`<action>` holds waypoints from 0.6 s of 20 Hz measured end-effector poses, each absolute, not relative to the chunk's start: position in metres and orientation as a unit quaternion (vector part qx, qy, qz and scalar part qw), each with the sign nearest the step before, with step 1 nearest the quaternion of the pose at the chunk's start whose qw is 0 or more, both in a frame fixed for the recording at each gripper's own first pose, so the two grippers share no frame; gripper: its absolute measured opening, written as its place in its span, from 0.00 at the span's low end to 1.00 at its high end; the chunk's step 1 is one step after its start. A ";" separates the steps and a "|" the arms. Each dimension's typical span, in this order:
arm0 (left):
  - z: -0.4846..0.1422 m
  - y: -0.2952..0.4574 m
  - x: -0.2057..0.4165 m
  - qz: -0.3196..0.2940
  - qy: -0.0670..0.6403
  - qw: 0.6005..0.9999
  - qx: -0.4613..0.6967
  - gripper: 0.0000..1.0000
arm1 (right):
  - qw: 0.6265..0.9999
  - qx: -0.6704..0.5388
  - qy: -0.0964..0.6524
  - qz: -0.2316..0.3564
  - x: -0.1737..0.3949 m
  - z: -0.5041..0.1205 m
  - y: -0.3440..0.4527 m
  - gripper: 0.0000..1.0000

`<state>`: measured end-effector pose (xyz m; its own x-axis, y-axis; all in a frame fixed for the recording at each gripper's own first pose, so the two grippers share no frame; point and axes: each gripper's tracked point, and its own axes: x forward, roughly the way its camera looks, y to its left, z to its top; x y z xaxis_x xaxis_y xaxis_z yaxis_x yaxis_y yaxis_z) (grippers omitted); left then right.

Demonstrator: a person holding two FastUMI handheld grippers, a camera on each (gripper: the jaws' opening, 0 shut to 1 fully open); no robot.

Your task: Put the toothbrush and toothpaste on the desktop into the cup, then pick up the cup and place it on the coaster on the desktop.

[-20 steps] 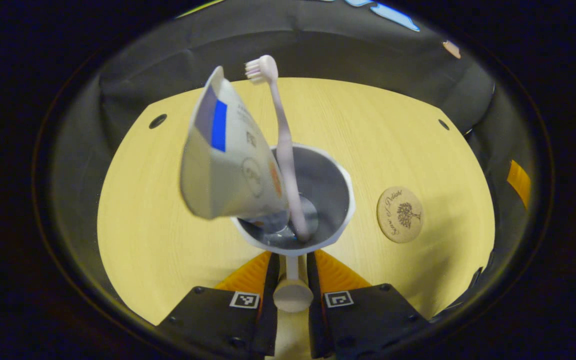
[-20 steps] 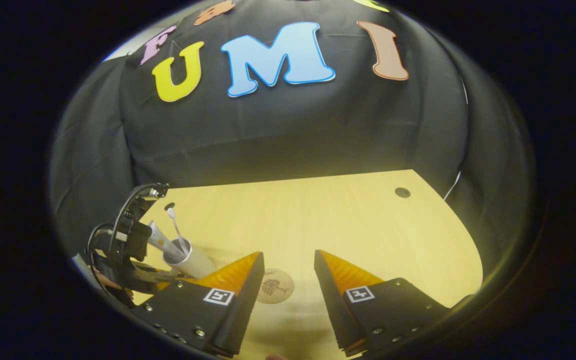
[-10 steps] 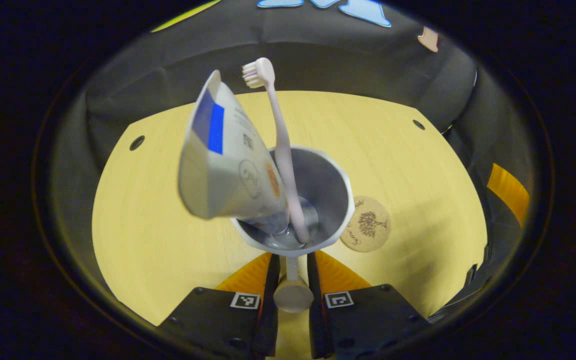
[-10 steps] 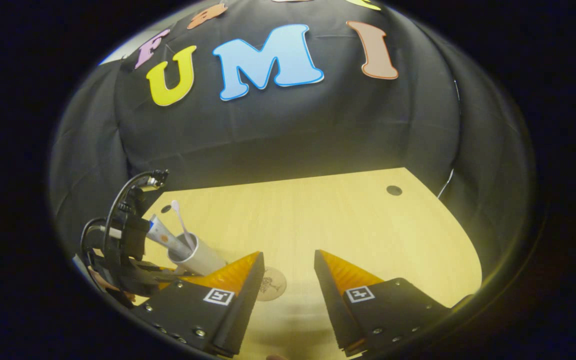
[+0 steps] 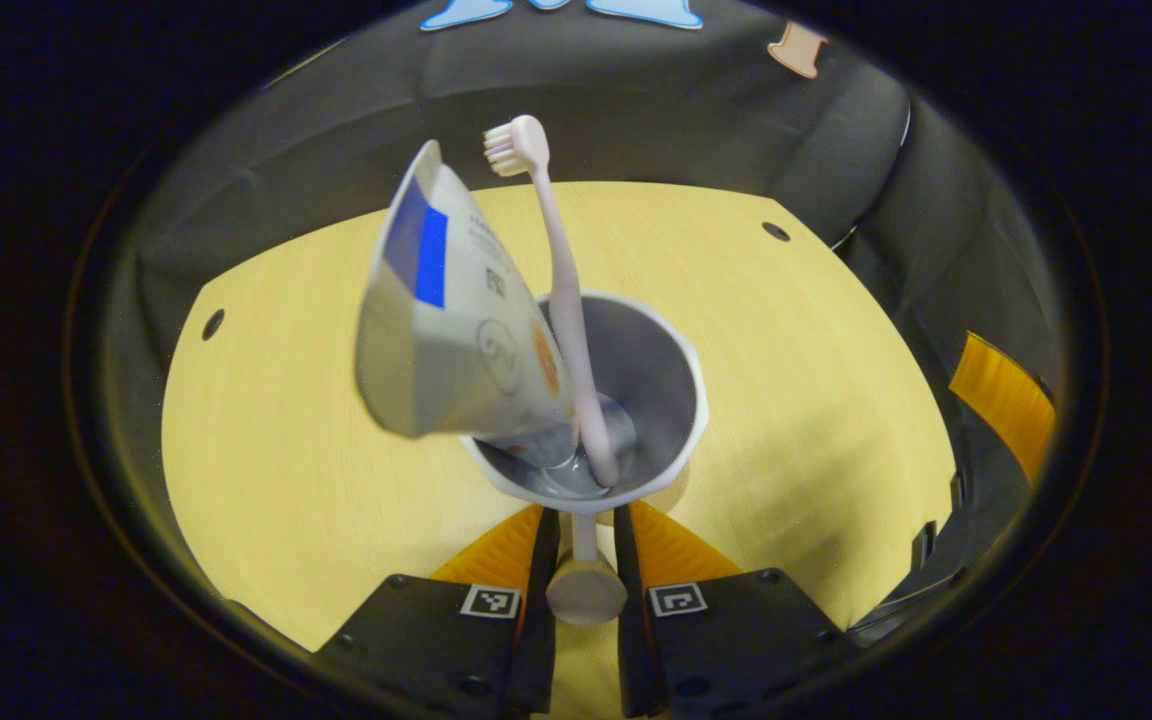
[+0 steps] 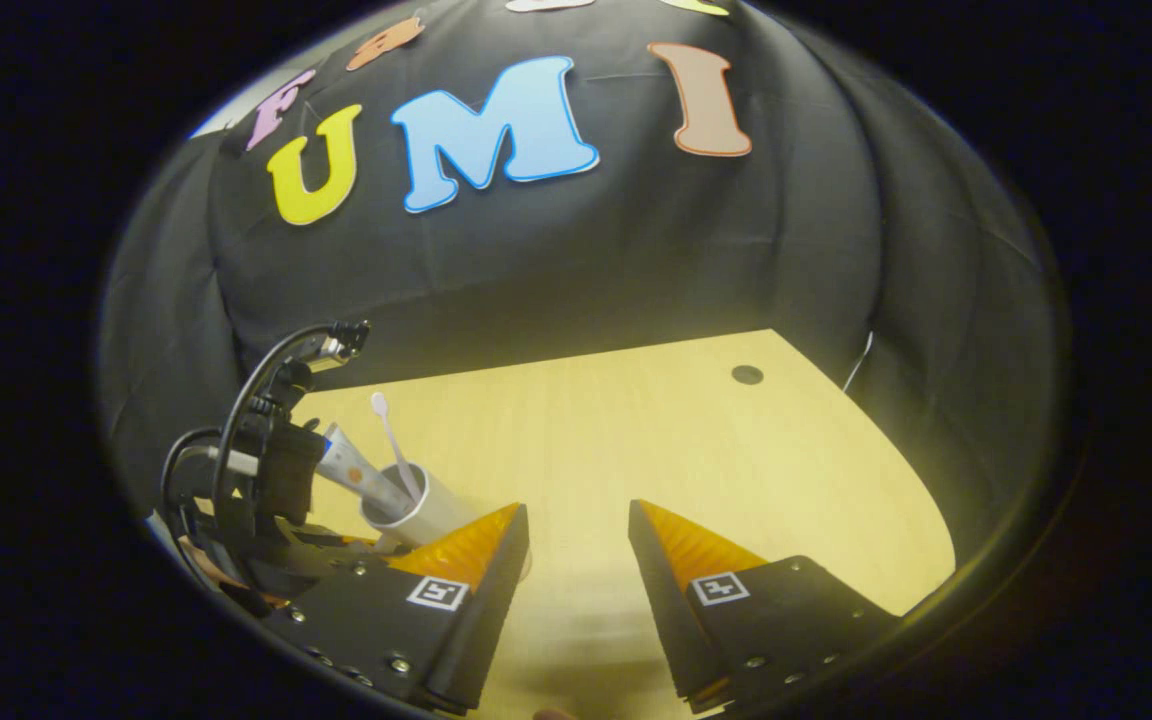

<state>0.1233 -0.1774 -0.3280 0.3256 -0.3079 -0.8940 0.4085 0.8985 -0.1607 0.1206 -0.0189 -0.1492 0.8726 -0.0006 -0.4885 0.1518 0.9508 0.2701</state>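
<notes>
Centrally, the cup [image 5: 596, 400] holds toothbrush [image 5: 561, 290] and toothpaste [image 5: 451, 320]; left tool [image 5: 584, 525] grips its handle; right tool [image 6: 576, 535] gapes unladen.

We see our right gripper [image 6: 576, 545] with black bodies, ridged orange wedge jaws, square black-and-white markers, small screws; our left gripper [image 6: 266, 500] trails black cables.

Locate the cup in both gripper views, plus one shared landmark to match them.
Left gripper view: the cup sits at centre, just above the left gripper, whose fingers grip its handle.
Right gripper view: the cup sits at lower left, partly behind the right gripper's near finger.
Shared landmark: the toothbrush standing in the cup beside the toothpaste, head up, in both.
</notes>
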 end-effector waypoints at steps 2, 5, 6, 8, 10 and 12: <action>-0.327 -0.192 0.120 -0.223 0.540 0.810 0.051 0.39 | 0.954 0.155 0.253 -0.048 0.116 -0.154 -0.027 0.64; -0.334 -0.204 0.117 -0.225 0.546 0.805 0.058 0.33 | 0.951 0.163 0.255 -0.060 0.108 -0.158 -0.039 0.66; -0.336 -0.206 0.117 -0.225 0.548 0.803 0.061 0.33 | 0.950 0.166 0.256 -0.064 0.117 -0.165 -0.051 0.66; -0.340 -0.206 0.115 -0.224 0.552 0.800 0.068 0.33 | 0.949 0.172 0.256 -0.071 0.113 -0.168 -0.058 0.66; -0.342 -0.210 0.114 -0.225 0.547 0.802 0.083 0.33 | 0.947 0.178 0.257 -0.076 0.109 -0.168 -0.063 0.66; -0.342 -0.215 0.110 -0.222 0.547 0.802 0.089 0.33 | 0.945 0.184 0.257 -0.079 0.098 -0.164 -0.055 0.66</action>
